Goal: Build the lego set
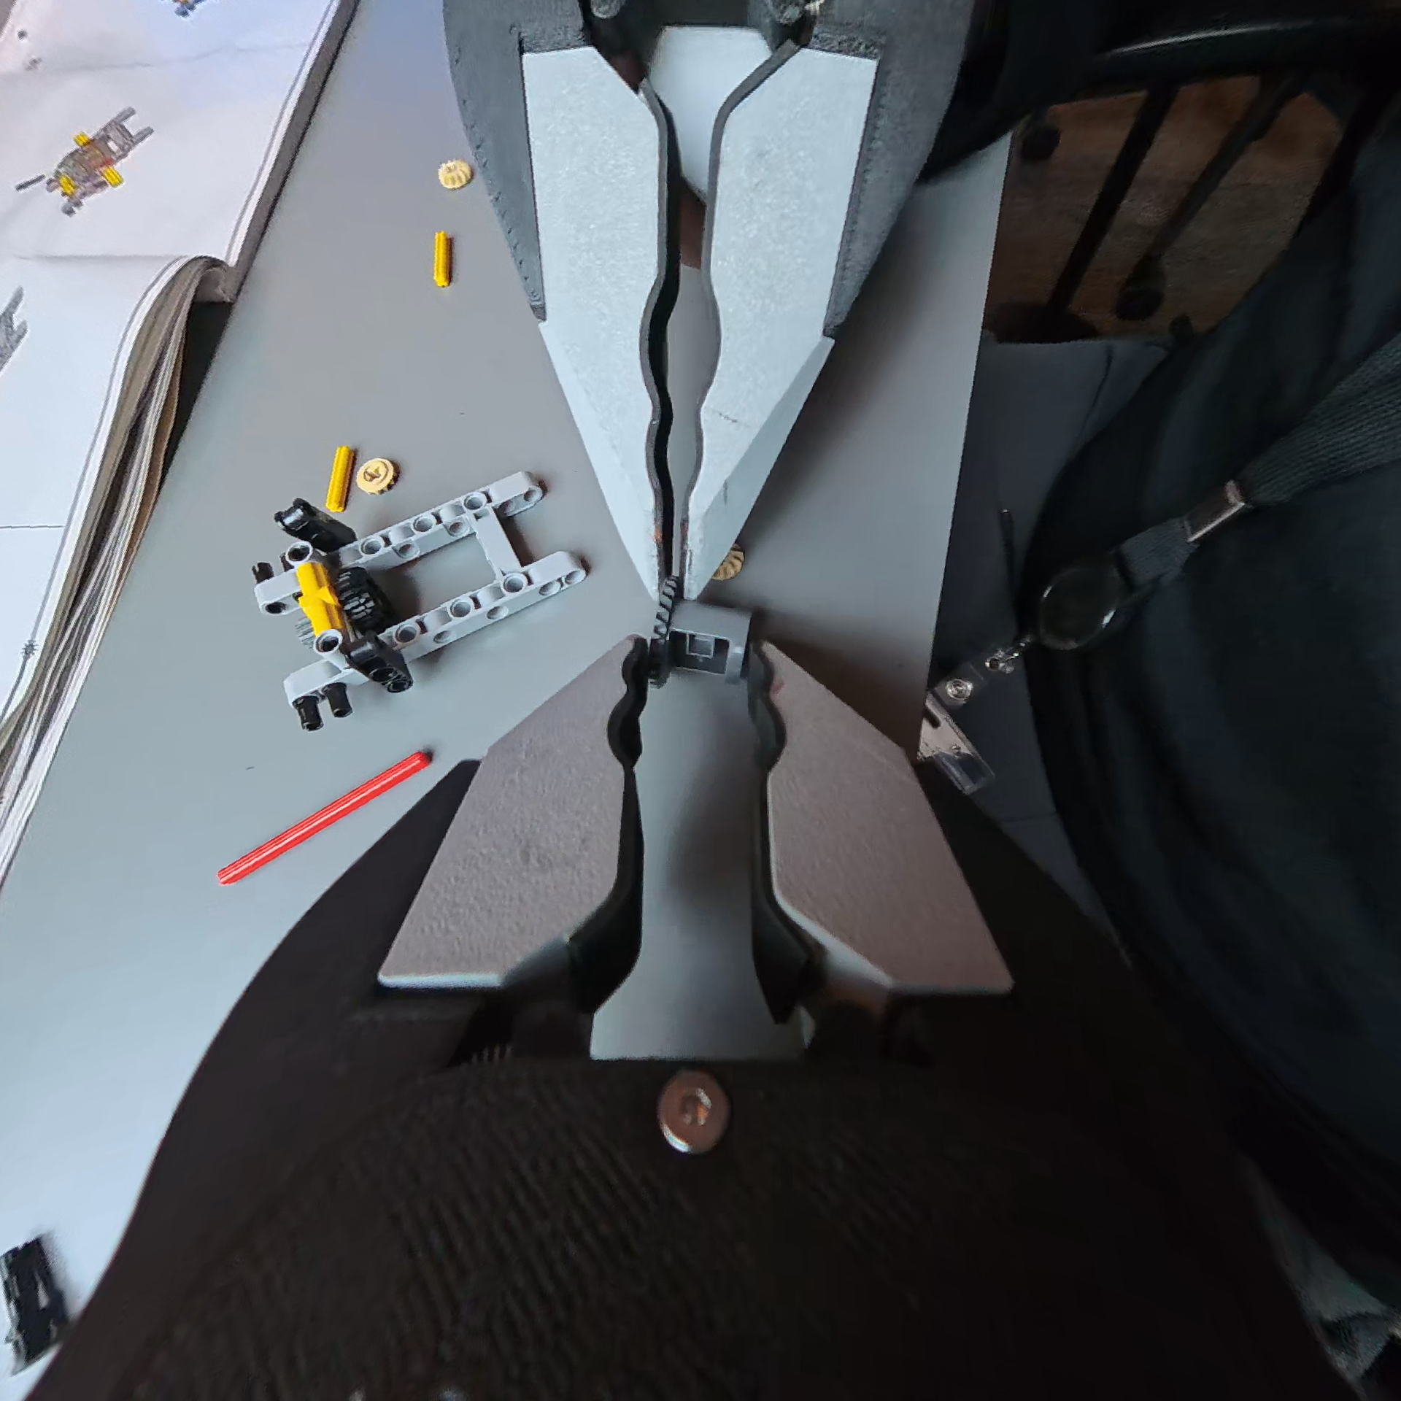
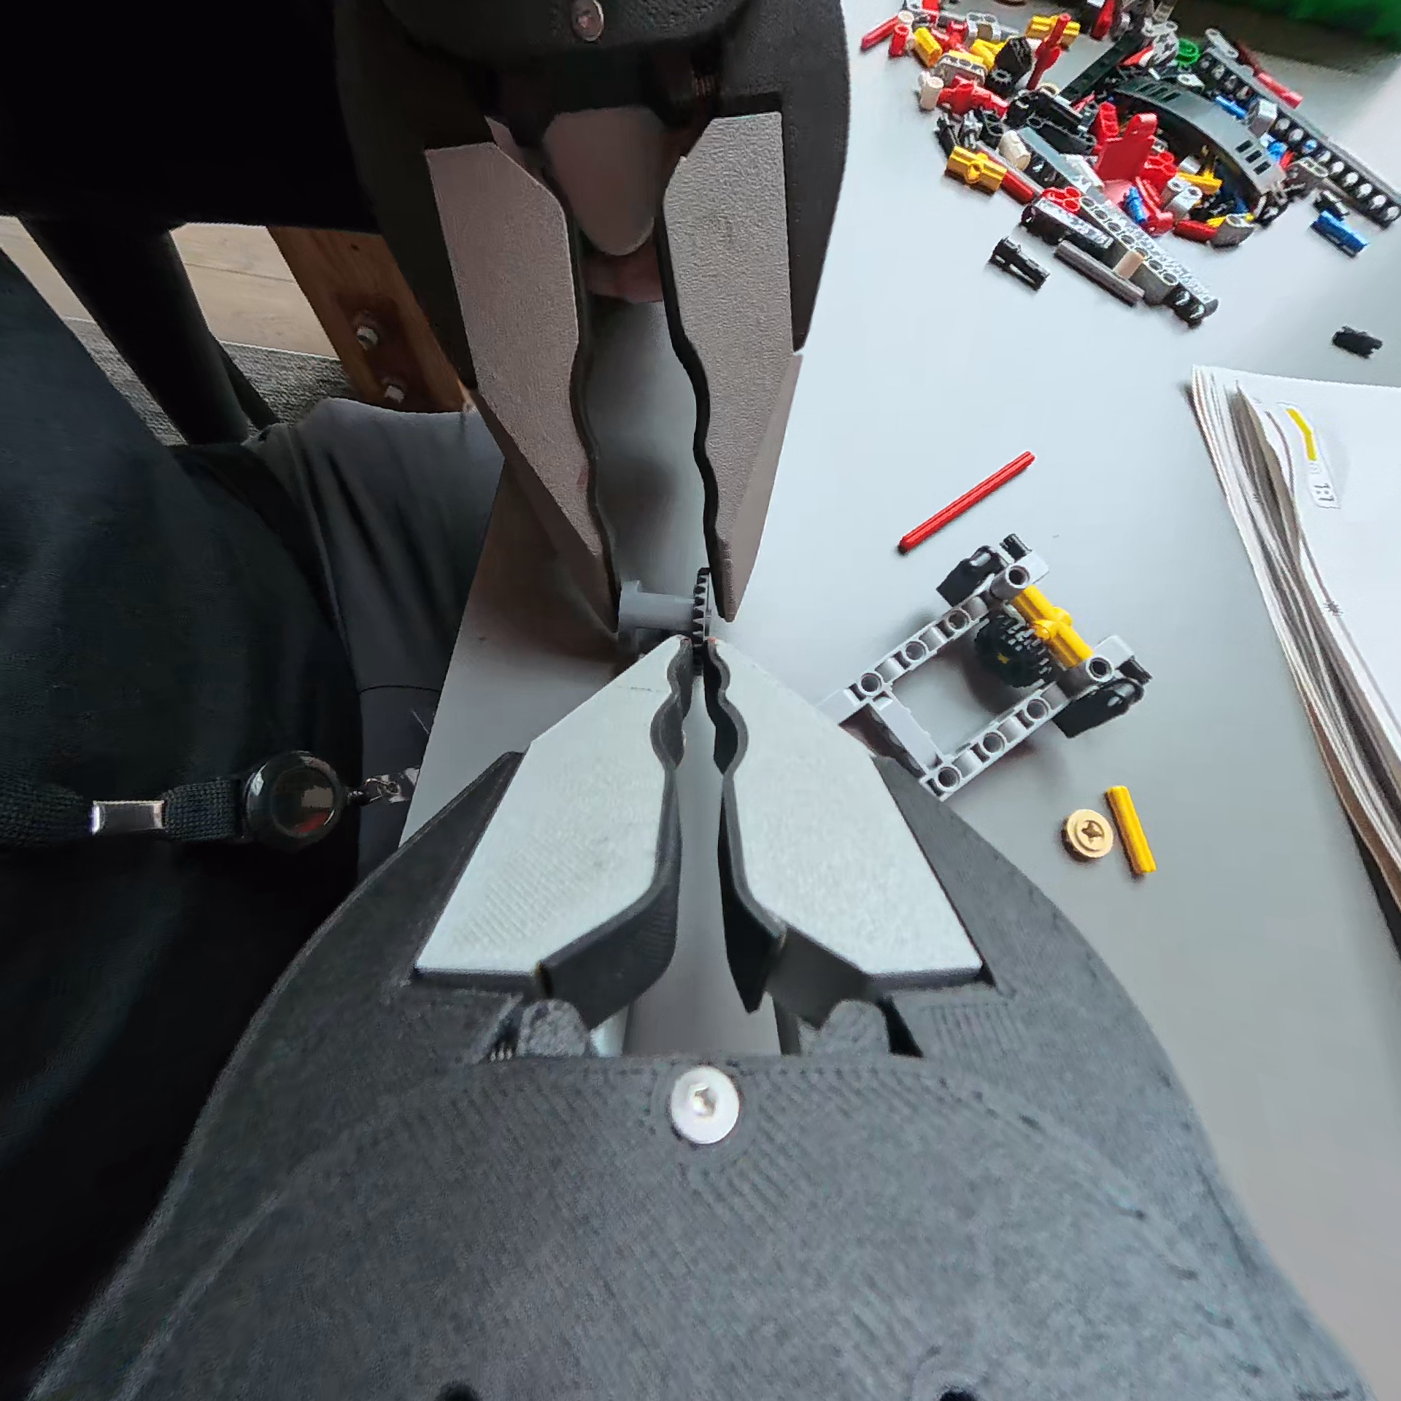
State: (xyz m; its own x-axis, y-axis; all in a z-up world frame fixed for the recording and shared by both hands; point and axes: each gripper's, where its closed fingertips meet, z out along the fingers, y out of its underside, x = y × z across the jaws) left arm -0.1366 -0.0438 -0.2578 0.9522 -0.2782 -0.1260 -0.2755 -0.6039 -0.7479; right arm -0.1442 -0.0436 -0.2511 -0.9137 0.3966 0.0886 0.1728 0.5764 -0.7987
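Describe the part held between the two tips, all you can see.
A small plastic sub-assembly: a light grey connector block with a square recess in its face, and a black toothed gear seated against one end. It is held above the grey table near its edge. The left hand-held gripper clamps the pair across its ends; the right hand-held gripper pinches the gear's rim from the opposite side.

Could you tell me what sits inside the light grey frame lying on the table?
At one end of the light grey frame, a yellow piece and a black gear sit between its beams; the other bay shows bare table. Their mounting is hidden.
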